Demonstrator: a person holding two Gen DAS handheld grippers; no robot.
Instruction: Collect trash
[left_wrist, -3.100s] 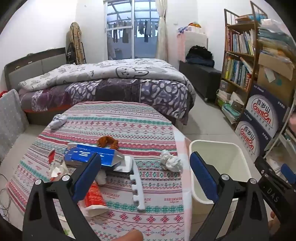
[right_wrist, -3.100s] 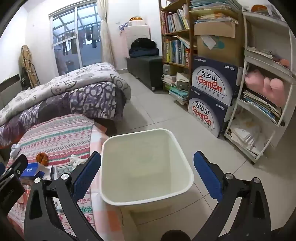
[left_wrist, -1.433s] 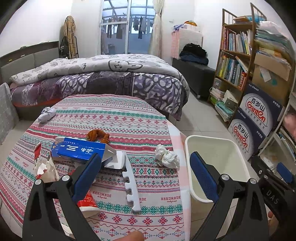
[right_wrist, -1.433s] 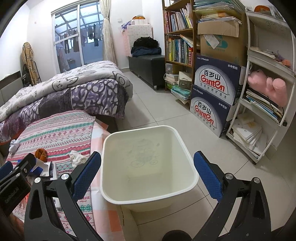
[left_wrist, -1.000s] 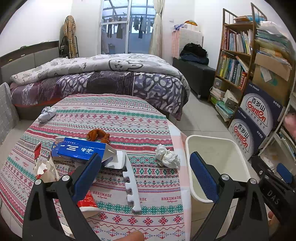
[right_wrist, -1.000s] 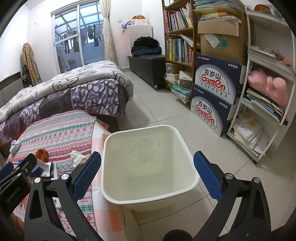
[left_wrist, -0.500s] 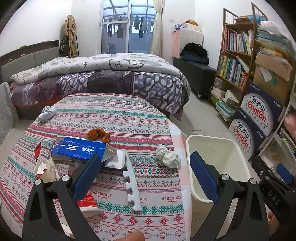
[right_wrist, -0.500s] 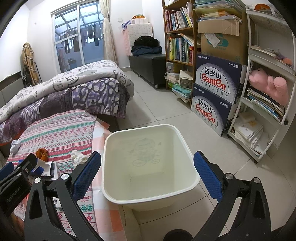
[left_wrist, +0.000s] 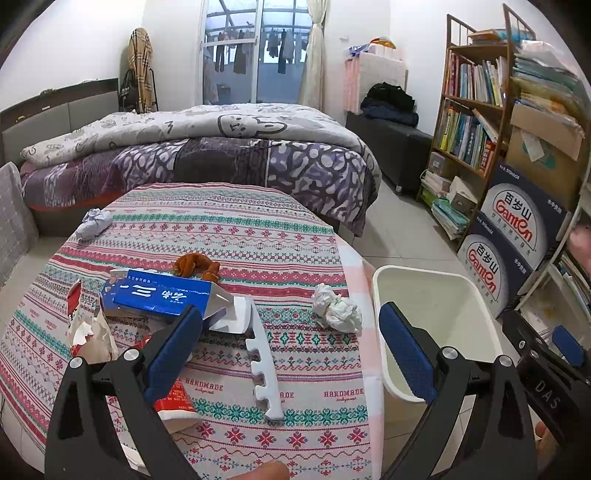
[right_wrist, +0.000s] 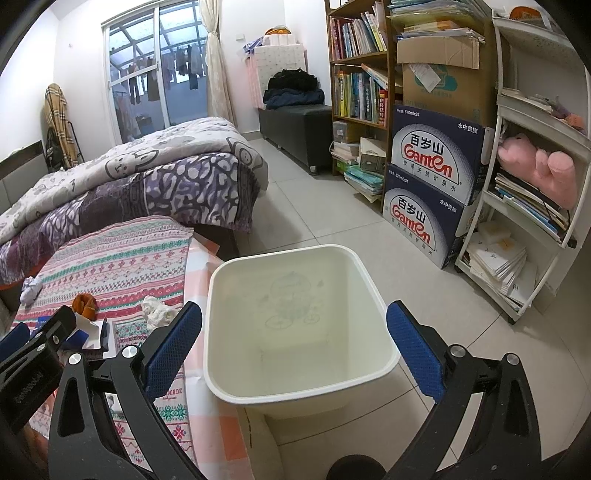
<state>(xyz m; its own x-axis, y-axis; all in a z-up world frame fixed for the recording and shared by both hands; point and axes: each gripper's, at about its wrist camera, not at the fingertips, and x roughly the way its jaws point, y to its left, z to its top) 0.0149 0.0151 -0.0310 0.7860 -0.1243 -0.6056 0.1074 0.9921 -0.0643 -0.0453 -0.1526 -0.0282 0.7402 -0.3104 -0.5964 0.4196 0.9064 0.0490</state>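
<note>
Barely shifted over the last seconds: left gripper (left_wrist: 290, 338) and right gripper (right_wrist: 293, 341) spread, empty; crumpled white tissue (left_wrist: 337, 308) beside cream plastic bin (right_wrist: 295, 391), uncollected.

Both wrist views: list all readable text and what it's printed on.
"百岁山 Ganten": two stacked blue cartons by the bookshelf.
"570ml x24": upper carton's top edge, barely legible.
"HANDMADE": tablecloth, repeated.
"DAS": right gripper body in the left wrist view.
Blue box on the table: white Chinese characters, too blurred to read.
Book spines, red tube: too small.
</note>
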